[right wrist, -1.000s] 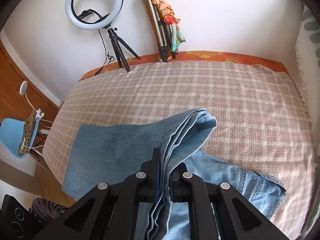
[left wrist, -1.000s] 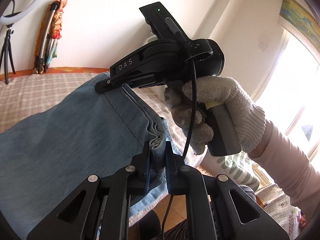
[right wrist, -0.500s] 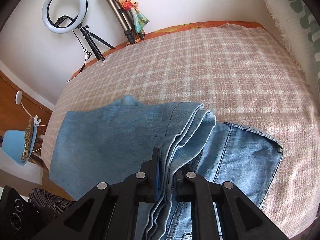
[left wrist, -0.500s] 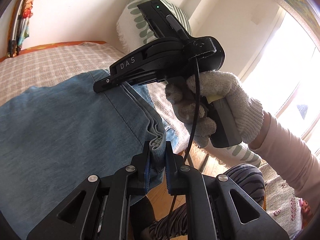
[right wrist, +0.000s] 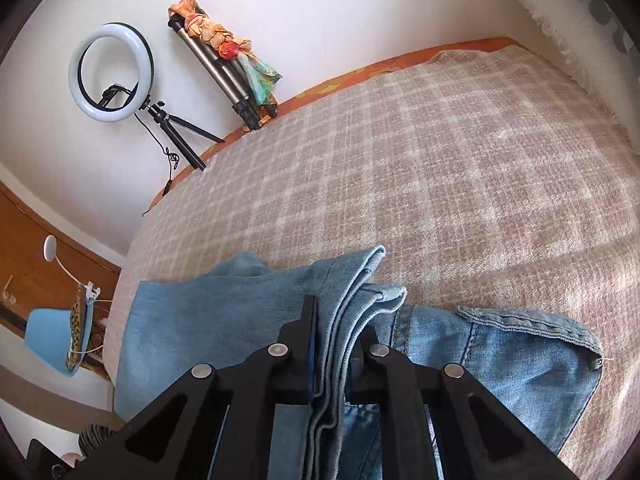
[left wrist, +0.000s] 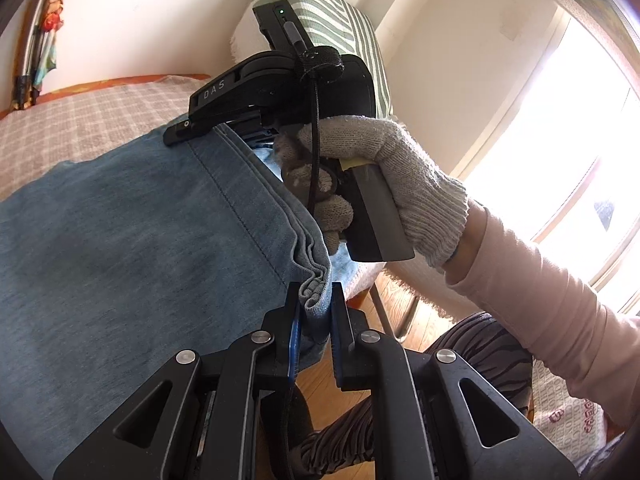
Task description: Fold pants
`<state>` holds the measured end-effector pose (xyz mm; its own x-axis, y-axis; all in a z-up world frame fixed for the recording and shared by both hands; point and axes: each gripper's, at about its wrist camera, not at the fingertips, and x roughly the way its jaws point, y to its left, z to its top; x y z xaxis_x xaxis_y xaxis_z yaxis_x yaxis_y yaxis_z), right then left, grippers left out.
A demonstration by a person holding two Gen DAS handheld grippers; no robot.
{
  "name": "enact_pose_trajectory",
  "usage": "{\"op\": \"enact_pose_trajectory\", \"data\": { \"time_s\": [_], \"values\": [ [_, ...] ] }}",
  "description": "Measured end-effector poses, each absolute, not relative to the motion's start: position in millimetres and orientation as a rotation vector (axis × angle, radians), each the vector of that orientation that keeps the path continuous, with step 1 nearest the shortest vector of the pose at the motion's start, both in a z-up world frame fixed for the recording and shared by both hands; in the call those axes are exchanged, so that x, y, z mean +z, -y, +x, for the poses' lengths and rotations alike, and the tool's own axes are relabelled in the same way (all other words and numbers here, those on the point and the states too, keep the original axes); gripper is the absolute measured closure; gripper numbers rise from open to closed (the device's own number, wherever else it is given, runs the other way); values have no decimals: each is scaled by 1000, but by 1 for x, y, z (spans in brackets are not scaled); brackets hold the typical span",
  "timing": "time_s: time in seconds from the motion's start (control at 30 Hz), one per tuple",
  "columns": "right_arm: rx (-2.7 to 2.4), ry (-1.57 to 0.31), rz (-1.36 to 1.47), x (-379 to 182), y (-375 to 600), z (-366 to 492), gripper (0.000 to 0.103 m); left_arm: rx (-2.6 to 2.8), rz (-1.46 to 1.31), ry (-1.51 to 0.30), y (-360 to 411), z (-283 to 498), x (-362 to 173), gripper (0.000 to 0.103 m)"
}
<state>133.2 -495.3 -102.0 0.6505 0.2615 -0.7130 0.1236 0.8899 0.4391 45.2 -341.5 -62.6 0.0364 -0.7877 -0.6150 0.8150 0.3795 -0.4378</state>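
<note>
Light blue denim pants point(right wrist: 200, 320) lie on the plaid bed cover, a leg folded back over the waist part point(right wrist: 520, 360). My right gripper point(right wrist: 340, 320) is closing its jaws on the stacked hem edges, and the pads pinch the layers. My left gripper point(left wrist: 316, 300) is shut on a bunched corner of the same hem, with the denim point(left wrist: 120, 240) spreading out to its left. In the left wrist view a gloved hand point(left wrist: 380, 168) holds the right gripper point(left wrist: 176, 136) at the far end of the hem, low over the fabric.
The plaid bed cover point(right wrist: 440, 180) stretches beyond the pants to the wall. A striped pillow point(left wrist: 320, 8) leans at the right corner. A ring light point(right wrist: 110, 72) and a folded tripod point(right wrist: 216, 68) stand at the far edge. A blue chair point(right wrist: 48, 336) sits left of the bed.
Both grippers have come down toward the bed with the hem still held. The folded leg has sunk onto the waist part, and both views have swung right toward the pillow.
</note>
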Motion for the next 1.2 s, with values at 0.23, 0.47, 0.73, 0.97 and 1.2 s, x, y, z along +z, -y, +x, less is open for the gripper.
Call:
{"op": "enact_pose_trajectory", "data": {
  "time_s": [0.23, 0.47, 0.73, 0.97, 1.2],
  "values": [
    [12, -793, 277, -71, 485, 115, 99, -1280, 73, -879, 362, 39, -58, 92],
    [-35, -852, 308, -95, 509, 115, 99, -1293, 85, -933, 390, 45, -81, 92],
    [-67, -918, 251, -113, 513, 126, 91, -1304, 103, -993, 403, 59, -83, 89],
    [-162, -876, 173, -93, 508, 109, 67, -1262, 125, -948, 367, 59, -50, 85],
    [-245, -789, 157, -62, 511, 83, 52, -1064, 58, -905, 285, 92, -29, 78]
  ]
}}
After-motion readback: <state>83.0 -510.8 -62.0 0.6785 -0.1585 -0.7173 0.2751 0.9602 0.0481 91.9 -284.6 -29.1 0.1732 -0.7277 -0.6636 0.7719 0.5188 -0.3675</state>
